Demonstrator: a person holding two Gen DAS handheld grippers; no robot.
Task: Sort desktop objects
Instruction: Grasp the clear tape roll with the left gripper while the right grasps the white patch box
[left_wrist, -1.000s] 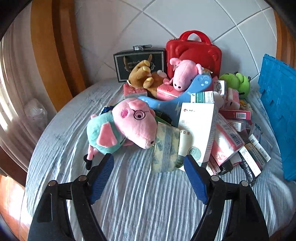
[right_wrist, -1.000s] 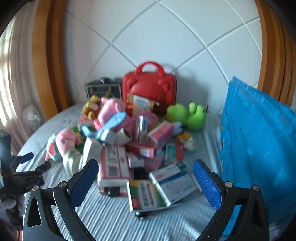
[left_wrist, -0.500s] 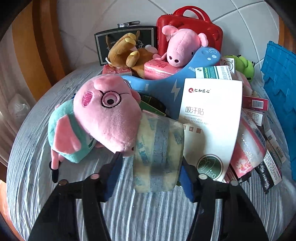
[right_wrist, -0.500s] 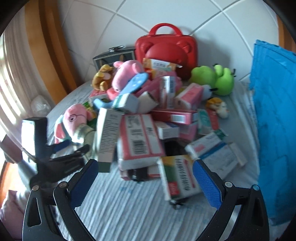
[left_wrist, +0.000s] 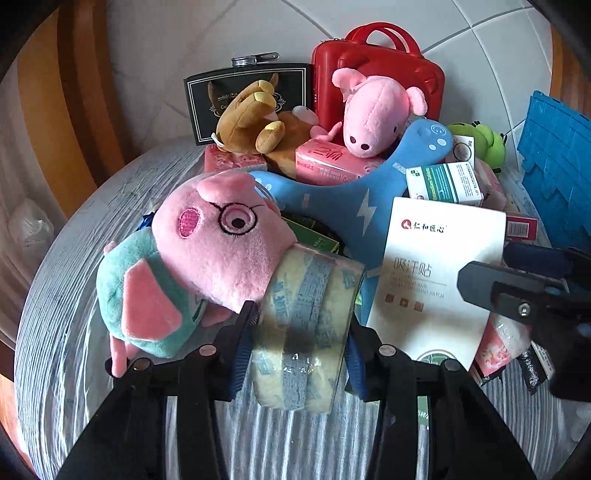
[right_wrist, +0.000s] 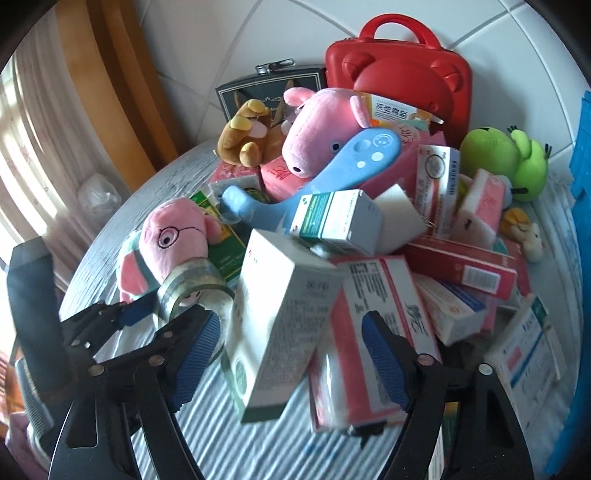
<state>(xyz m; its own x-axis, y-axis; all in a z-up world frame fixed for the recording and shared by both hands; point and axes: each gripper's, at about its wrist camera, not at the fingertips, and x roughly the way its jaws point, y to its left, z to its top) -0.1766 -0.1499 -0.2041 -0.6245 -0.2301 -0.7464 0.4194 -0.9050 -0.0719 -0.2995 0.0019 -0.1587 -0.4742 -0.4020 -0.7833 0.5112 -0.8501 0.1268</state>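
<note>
The left hand-held gripper (left_wrist: 299, 347) is clamped on a roll of tape (left_wrist: 306, 325) beside a pink pig toy (left_wrist: 221, 240) on the tabletop (left_wrist: 74, 295). The right hand-held gripper (right_wrist: 288, 354), jaws just narrowing, straddles a white box (right_wrist: 284, 314) and a pink one, not yet pressing. This looks like the pick-up step; next, lift each clear without toppling the pile.

My left gripper (left_wrist: 299, 343) points steeply down, its jaws narrowed and both blue pads pressing on what sits between them. My right gripper (right_wrist: 291, 358) tilts down too; its jaws have just been closing, though contact looks uncertain to me.
</note>
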